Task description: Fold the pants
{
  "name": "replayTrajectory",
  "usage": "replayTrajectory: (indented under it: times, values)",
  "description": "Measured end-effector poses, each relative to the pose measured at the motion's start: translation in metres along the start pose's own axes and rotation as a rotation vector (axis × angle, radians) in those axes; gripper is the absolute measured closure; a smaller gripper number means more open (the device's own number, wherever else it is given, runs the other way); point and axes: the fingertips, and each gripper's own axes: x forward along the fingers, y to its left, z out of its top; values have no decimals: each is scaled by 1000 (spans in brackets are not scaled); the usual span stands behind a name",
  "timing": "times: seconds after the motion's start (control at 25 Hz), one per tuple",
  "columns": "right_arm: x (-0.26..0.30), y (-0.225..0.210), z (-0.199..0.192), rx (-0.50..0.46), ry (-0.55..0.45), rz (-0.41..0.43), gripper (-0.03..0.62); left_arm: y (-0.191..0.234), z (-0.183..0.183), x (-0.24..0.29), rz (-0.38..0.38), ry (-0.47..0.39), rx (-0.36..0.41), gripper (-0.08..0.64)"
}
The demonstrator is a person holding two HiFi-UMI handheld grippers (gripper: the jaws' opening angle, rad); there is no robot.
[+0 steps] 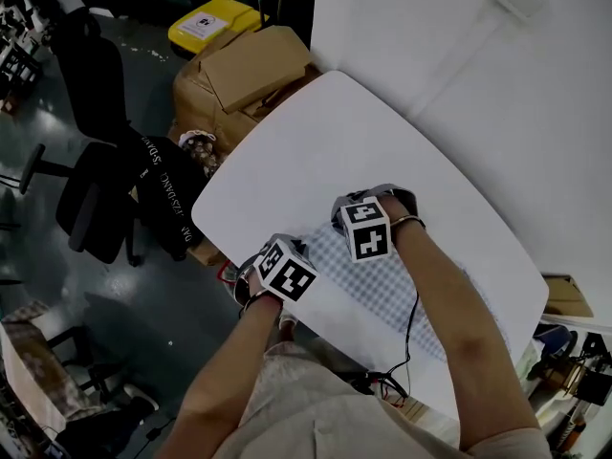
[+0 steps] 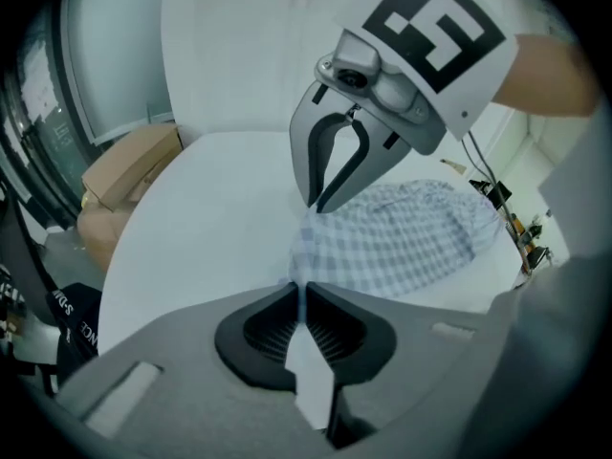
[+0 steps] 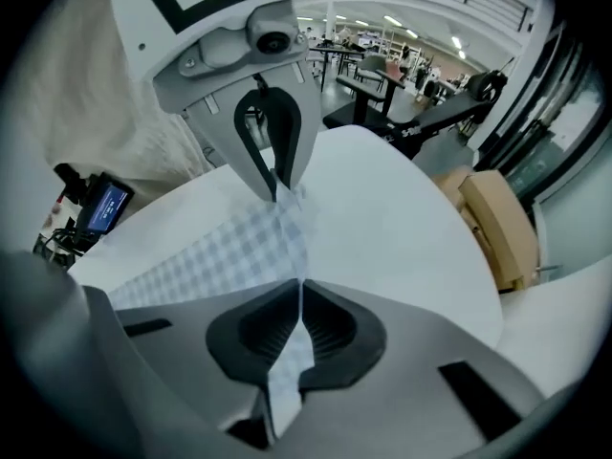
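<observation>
On the desk (image 1: 316, 132): a smooth white top with rounded corners, set diagonally in the head view; checked blue-and-white pants (image 1: 382, 290) lie on its near part, in front of the person.
Room: a dark floor (image 1: 38, 132) on the left carries a black chair (image 1: 91, 194) and a black bag with white lettering (image 1: 167, 199). Cardboard boxes (image 1: 249, 75) stand against the desk's left edge, with a yellow bin (image 1: 215, 22) behind them. A white wall (image 1: 497, 94) runs along the desk's right side.
Edges: the left gripper (image 2: 304, 293) stands close to the desk's near edge, by the rounded left corner; the right gripper (image 3: 298, 290) stands further in over the top, just beside it.
Open room: bare white top stretches from the two grippers up to the far corner and across to the wall side.
Pants, direction: the long axis runs from the grippers toward the lower right of the head view, roughly along the desk's near edge. The cloth lies flat and slightly rumpled. Whether the gripped end is waist or hem cannot be told.
Left gripper: jaws together, clamped on a thin fold at the end of the pants, pointing steeply down.
Right gripper: jaws together, clamped on the same end of the pants, its tips near the left gripper's tips.
Cable: a black cable (image 1: 411, 323) runs beside the right forearm, over the pants, toward the person.
</observation>
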Motion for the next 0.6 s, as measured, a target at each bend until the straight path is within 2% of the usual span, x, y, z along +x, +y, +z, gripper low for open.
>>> replayTrajectory:
  times: [0.16, 0.32, 0.48, 0.6]
  values:
    - [-55, 27, -16, 23, -62, -160, 568, -51, 31, -43, -60, -71, 97, 529]
    - [-90, 86, -52, 90, -63, -245, 568, -129, 50, -51, -163, -84, 215, 529]
    - [-85, 152, -90, 179, -50, -218, 568, -197, 46, -27, -245, -31, 311, 529]
    - [-68, 192, -111, 233, -46, -165, 568, -234, 38, -7, -298, 6, 316, 529]
